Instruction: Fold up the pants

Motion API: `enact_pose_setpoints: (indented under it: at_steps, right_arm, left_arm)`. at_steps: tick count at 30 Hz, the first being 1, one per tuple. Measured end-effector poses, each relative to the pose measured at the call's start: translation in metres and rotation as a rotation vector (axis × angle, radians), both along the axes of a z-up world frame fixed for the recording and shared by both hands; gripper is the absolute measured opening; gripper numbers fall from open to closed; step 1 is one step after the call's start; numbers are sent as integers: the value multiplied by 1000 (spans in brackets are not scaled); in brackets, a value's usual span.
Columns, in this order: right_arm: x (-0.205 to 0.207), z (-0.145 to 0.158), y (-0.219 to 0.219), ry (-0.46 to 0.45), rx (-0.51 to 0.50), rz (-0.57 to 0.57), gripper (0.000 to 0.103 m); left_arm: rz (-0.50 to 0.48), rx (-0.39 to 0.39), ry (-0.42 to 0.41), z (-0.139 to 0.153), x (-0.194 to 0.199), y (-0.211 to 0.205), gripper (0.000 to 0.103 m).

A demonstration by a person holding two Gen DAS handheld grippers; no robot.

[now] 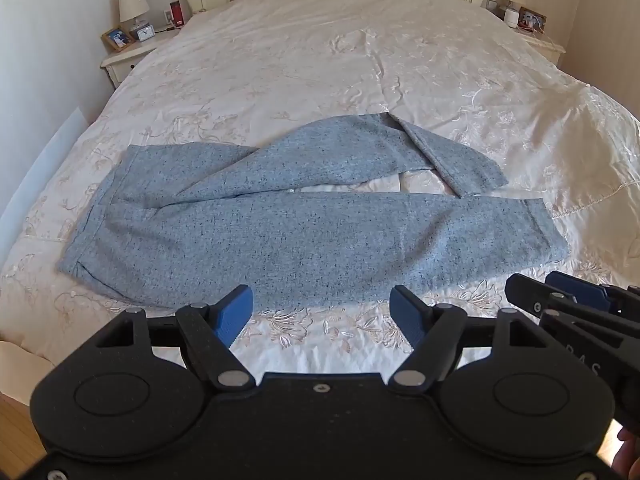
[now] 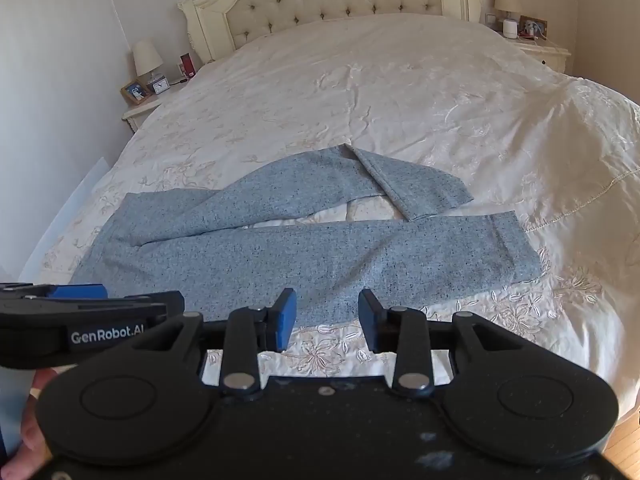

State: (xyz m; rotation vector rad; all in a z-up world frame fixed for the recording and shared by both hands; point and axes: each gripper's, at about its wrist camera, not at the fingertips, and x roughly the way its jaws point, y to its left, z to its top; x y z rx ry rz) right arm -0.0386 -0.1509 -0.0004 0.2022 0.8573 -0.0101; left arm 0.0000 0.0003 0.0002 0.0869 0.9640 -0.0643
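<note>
Pants [image 1: 280,224] lie spread across bed [image 1: 360,60], waistband at left, far leg kinked back on itself; left gripper [image 1: 322,312] spread wide, right gripper [image 2: 327,320] half-spread, both empty above near edge; should straighten kinked leg first, then stack legs.

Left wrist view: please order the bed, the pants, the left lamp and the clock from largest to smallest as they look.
1. bed
2. pants
3. left lamp
4. clock
The lamp and clock stand far from the camera, so their true sizes stay unsure.
</note>
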Motion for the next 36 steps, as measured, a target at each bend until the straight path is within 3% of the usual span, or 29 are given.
enact_pose_setpoints:
  at_steps: [23,36]
  right_arm:
    - [-3,0,3,5,-6,15,37]
    - [19,-46,15,172,-21,-58,37]
  left_arm:
    - [0,11,21,-7,0,5,76]
    - [35,-22,89,-46,32,38,76]
